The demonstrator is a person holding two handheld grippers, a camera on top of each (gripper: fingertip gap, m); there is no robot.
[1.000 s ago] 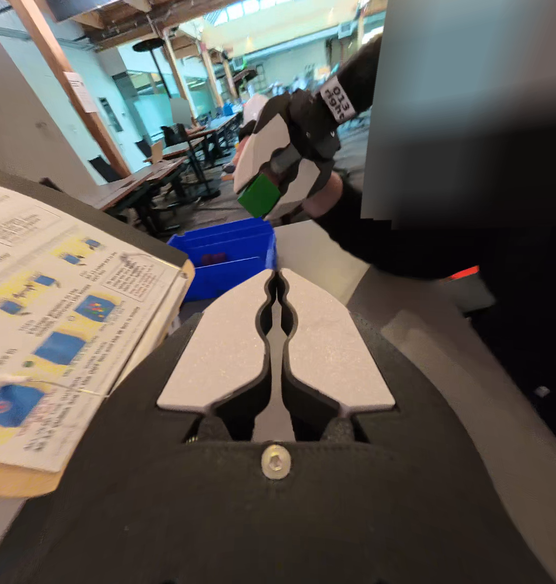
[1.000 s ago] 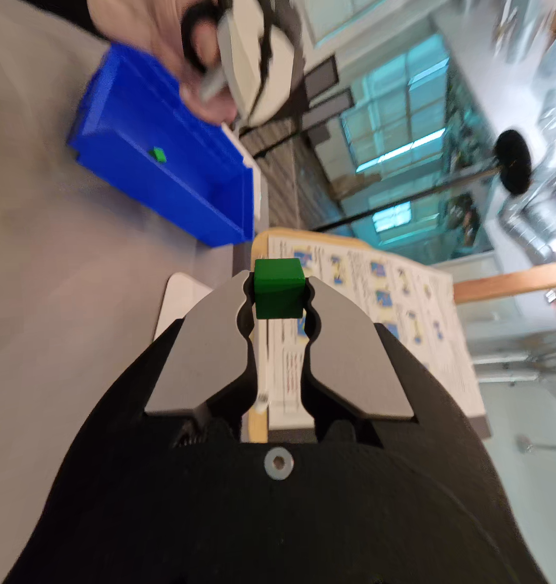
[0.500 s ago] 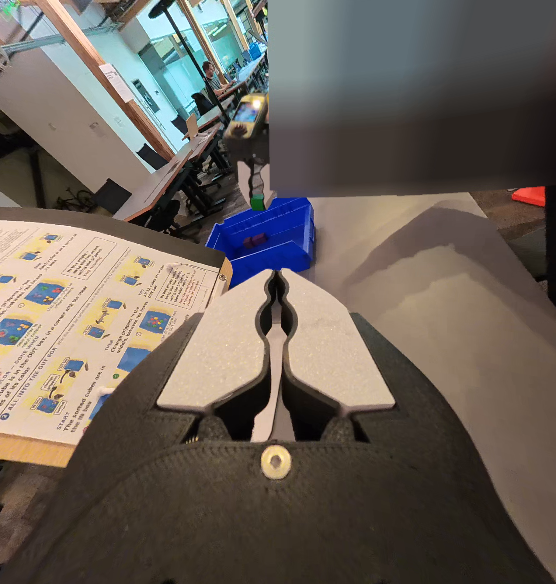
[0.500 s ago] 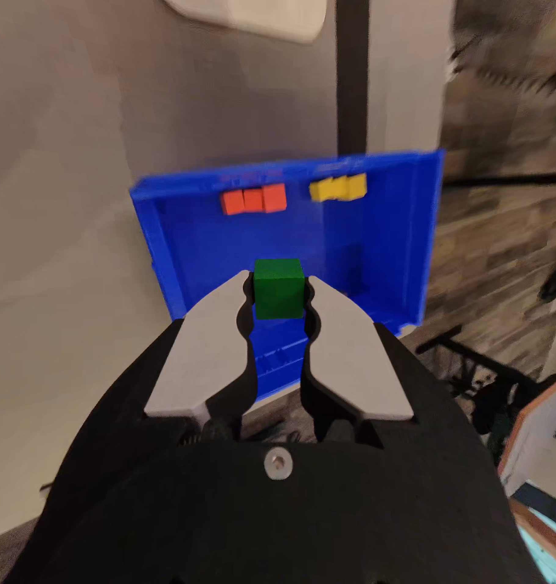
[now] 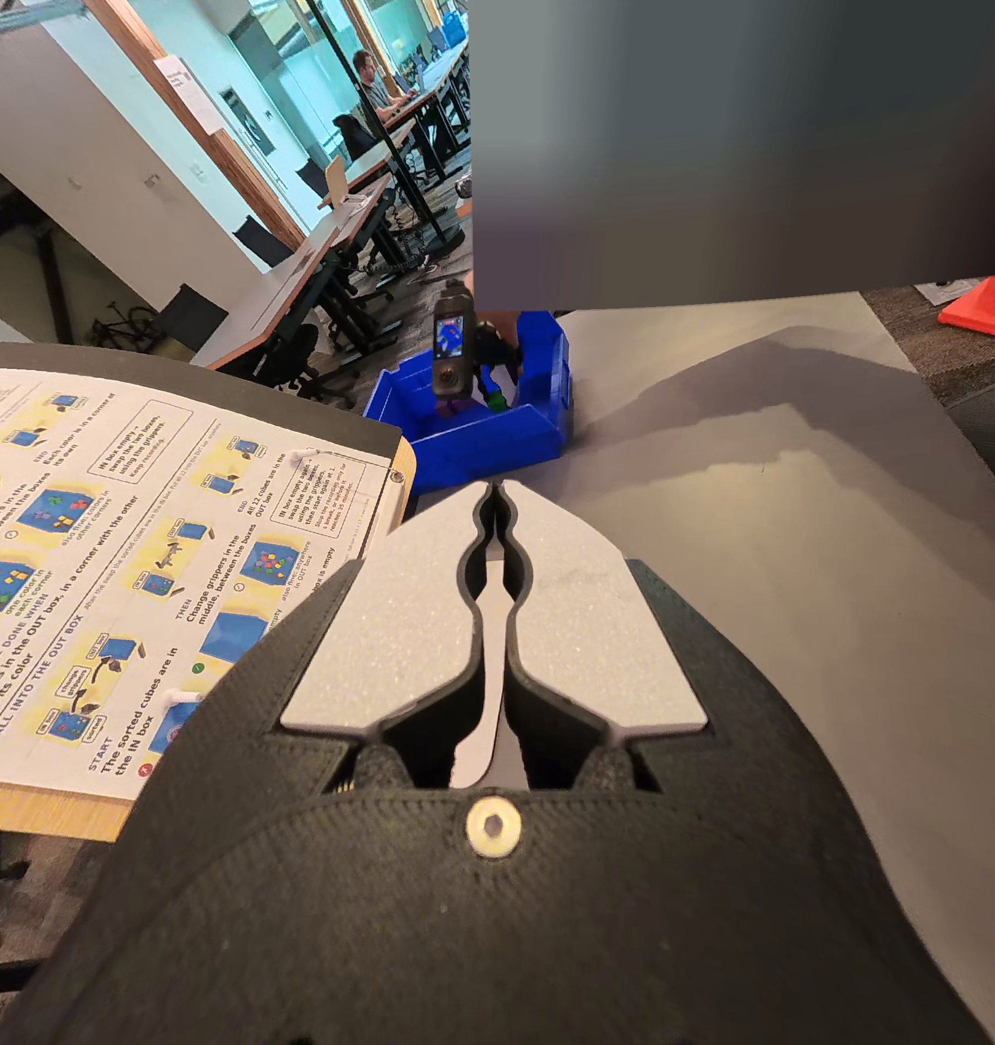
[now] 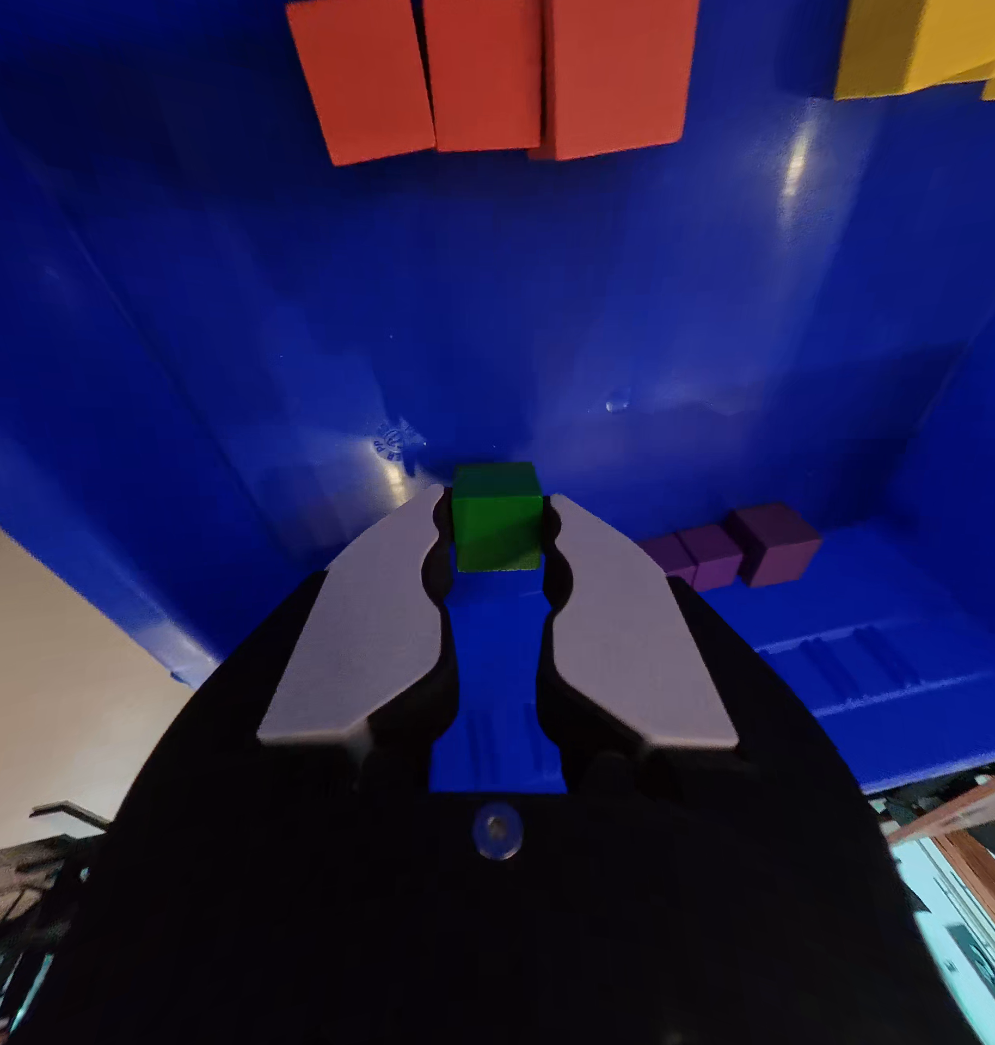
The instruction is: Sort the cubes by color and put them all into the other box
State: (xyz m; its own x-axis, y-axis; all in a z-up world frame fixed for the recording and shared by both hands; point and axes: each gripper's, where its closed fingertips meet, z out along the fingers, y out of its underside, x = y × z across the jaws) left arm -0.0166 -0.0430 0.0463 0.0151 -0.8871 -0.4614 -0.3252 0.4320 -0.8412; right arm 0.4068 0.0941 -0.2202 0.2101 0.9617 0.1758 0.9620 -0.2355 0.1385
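Right wrist view: a green cube point(image 6: 496, 517) is pinched between the tips of the right gripper point(image 6: 496, 523), its matte faces plain, the top face darker than the front one. It is held inside the blue box point(image 6: 540, 316), over the glossy floor near the closer wall; whether it touches the floor cannot be told. Three purple cubes point(image 6: 733, 551) are seen in a row just to the right of it, against the same wall, the rightmost set slightly askew. Across the box, three red cubes point(image 6: 484, 79) are lined up side by side and touching, and yellow cubes point(image 6: 925, 45) are partly cut off by the frame at the upper right corner. A pale tabletop point(image 6: 60, 622) is seen outside the box on the left.

From the left wrist view, the same blue box point(image 5: 484, 447) is seen farther off on the grey table point(image 5: 766, 537), with the right gripper point(image 5: 498, 398) lowered into it, a camera point(image 5: 450, 356) mounted on it, and the green cube point(image 5: 498, 400) visible at its tip beside a bit of purple. The left gripper point(image 5: 495, 497) is held over the table with its fingers pressed together, nothing between them. An illustrated instruction sheet point(image 5: 144, 543) on a wooden board point(image 5: 48, 814) is seen to its left
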